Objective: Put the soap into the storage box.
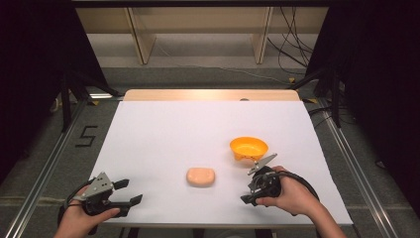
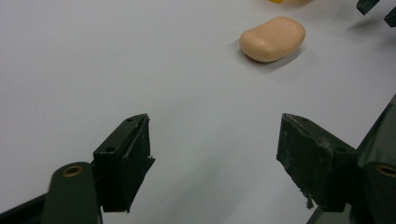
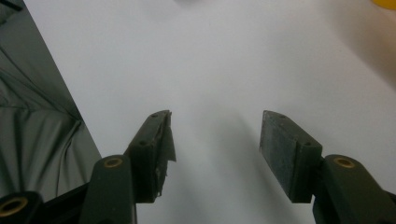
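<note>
Peach oblong soap bar [image 1: 200, 177] lies flat on white tabletop [image 1: 163, 134], long axis left-right | orange plastic bowl [image 1: 248, 148] beyond | your left claw [image 1: 127, 192] spread, empty | your right claw [image 1: 246, 186] spread, empty

high view overhead, facing forward-down; gripper views low, close over white table [image 1: 163, 129]; high and left share soap [image 2: 272, 39].

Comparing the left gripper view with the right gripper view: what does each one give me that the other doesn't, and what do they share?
Left gripper view alone: the whole peach soap bar lying ahead and to the right of the open left gripper, plus the other gripper's tips at the top right corner. Right gripper view alone: the table edge with grey floor beyond it, left of the open right gripper. Shared: the white table surface and a cropped sliver of the orange bowl.
</note>
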`<state>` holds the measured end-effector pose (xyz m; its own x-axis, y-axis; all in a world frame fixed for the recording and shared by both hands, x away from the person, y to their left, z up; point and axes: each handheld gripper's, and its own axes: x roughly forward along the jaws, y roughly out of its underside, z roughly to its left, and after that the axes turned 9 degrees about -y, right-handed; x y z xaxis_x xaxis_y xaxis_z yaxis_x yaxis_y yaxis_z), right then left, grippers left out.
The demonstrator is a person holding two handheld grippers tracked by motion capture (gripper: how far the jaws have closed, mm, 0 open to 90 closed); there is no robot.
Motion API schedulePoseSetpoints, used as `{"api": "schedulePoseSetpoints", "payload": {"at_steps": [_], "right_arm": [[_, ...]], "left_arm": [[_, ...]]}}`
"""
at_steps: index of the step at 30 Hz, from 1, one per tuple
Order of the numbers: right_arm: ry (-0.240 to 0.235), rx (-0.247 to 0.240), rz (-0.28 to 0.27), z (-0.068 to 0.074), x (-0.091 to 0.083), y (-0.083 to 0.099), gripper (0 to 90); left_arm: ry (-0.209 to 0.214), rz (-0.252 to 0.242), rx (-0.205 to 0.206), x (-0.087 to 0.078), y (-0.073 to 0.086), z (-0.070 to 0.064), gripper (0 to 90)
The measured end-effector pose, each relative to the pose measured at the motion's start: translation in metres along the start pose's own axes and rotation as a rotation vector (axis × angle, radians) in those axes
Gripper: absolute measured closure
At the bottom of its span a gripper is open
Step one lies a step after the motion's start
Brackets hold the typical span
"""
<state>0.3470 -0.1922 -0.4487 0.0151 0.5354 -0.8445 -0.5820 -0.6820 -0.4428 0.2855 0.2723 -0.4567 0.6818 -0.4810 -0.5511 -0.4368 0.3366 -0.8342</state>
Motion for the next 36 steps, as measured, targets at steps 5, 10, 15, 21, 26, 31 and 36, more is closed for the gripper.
{"api": "schedulePoseSetpoints", "payload": {"at_steps": [5,10,15,21,26,31,36], "right_arm": [[0.025,-0.062,0.031,0.003,0.003,-0.009,43.9],[0.052,-0.119,0.085,0.005,0.007,-0.025,45.0],[0.041,-0.162,0.121,0.003,0.009,-0.039,43.8],[0.032,-0.163,0.159,-0.001,0.012,-0.047,41.7],[0.033,-0.165,0.172,-0.004,0.014,-0.055,40.1],[0.037,-0.167,0.185,-0.005,0.015,-0.060,39.4],[0.039,-0.166,0.200,-0.005,0.018,-0.065,38.2]], "left_arm": [[0.004,-0.004,-0.008,0.000,0.000,-0.002,25.5],[0.005,-0.008,-0.010,0.000,0.001,-0.002,25.4],[0.006,-0.008,0.000,0.000,0.000,-0.002,25.4],[0.007,-0.002,-0.017,-0.001,0.000,-0.003,25.4],[0.018,-0.003,0.007,-0.001,-0.001,-0.002,25.4],[0.010,-0.005,0.007,-0.001,-0.001,-0.002,25.4],[0.013,-0.009,0.017,-0.001,-0.001,-0.001,25.4]]}}
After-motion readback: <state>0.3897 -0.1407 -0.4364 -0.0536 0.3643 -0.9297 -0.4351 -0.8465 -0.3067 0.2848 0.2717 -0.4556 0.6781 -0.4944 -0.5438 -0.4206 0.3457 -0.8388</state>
